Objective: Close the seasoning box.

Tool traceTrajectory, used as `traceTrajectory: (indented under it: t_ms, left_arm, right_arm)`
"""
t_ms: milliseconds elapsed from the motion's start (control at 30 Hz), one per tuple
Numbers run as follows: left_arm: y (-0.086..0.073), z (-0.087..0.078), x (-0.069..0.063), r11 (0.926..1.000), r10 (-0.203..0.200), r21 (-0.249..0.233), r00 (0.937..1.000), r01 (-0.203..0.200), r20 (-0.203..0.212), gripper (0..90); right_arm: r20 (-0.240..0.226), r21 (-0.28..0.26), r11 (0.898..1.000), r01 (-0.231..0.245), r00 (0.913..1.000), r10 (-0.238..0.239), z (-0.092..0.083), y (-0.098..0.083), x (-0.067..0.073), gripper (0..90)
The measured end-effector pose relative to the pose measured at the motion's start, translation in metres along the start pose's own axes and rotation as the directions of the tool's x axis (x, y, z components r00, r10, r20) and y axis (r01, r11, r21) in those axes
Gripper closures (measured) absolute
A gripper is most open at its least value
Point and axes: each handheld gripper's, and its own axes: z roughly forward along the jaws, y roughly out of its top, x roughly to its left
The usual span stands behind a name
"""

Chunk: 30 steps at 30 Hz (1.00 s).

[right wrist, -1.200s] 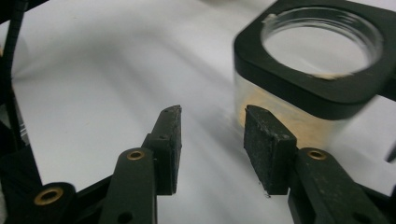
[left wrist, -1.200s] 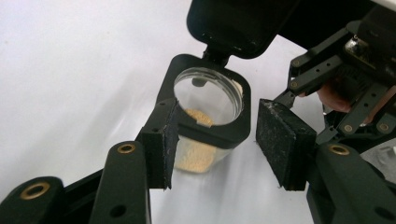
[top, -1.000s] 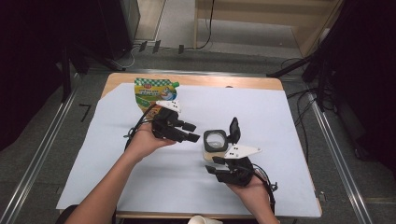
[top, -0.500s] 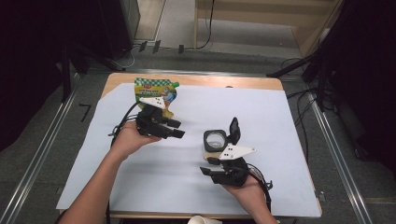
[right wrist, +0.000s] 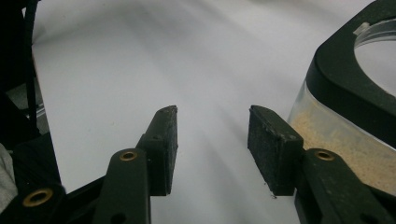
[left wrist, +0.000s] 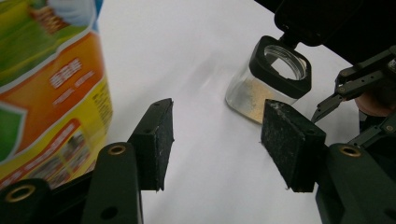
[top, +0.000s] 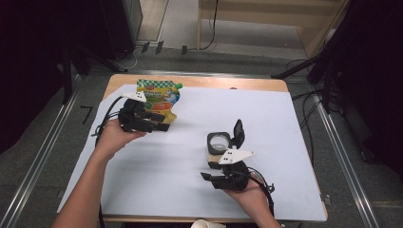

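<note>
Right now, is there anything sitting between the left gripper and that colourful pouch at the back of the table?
Nothing visible. The left gripper is right beside the pouch, jaws open and empty, with bare white table cover between them. The glass jar with its flipped-open lid stands well off to the side, next to the right gripper.

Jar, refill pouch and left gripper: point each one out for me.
Jar (top: 218,141): high view, on its open square black rim.
Refill pouch (top: 161,95): high view, on its printed front.
Left gripper (left wrist: 215,140): left gripper view, midway between its open fingertips.
</note>
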Motion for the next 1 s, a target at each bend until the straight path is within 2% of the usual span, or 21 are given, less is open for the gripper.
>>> traceTrajectory:
  t_ms: [167, 400, 467, 667, 733, 1000]
  left_arm:
    - [-0.005, -0.006, 0.009, 1.0000, -0.005, 0.008, 0.9997, 0.005, -0.024, 44.4]
    - [-0.013, -0.024, 0.024, 0.9993, -0.033, -0.022, 0.9978, 0.032, -0.058, 43.8]
    - [-0.016, -0.029, 0.029, 0.9986, -0.048, -0.025, 0.9963, 0.046, -0.071, 43.6]
    - [-0.020, -0.039, 0.036, 0.9983, -0.056, -0.021, 0.9918, 0.054, -0.114, 42.1]
    - [-0.021, -0.042, 0.037, 0.9990, -0.045, -0.010, 0.9899, 0.044, -0.134, 41.3]
    - [-0.023, -0.054, 0.049, 0.9978, -0.061, -0.035, 0.9860, 0.056, -0.155, 41.3]
  right_arm:
    - [0.002, 0.008, 1.000, -0.002, 1.0000, 0.002, 0.002, 0.000, 0.000, 54.1]
    - [-0.009, 0.005, 1.000, 0.002, 1.0000, -0.002, 0.002, 0.000, -0.001, 52.9]
    - [-0.013, 0.004, 1.000, 0.006, 0.9999, -0.006, 0.003, 0.000, 0.000, 52.5]
    - [-0.013, 0.008, 1.000, 0.013, 0.9998, -0.013, 0.003, 0.000, 0.000, 52.1]
    - [-0.013, 0.009, 1.000, 0.013, 0.9998, -0.013, 0.004, 0.000, 0.000, 52.1]
    - [-0.002, 0.006, 1.000, 0.004, 1.0000, -0.004, 0.001, 0.000, -0.003, 52.2]
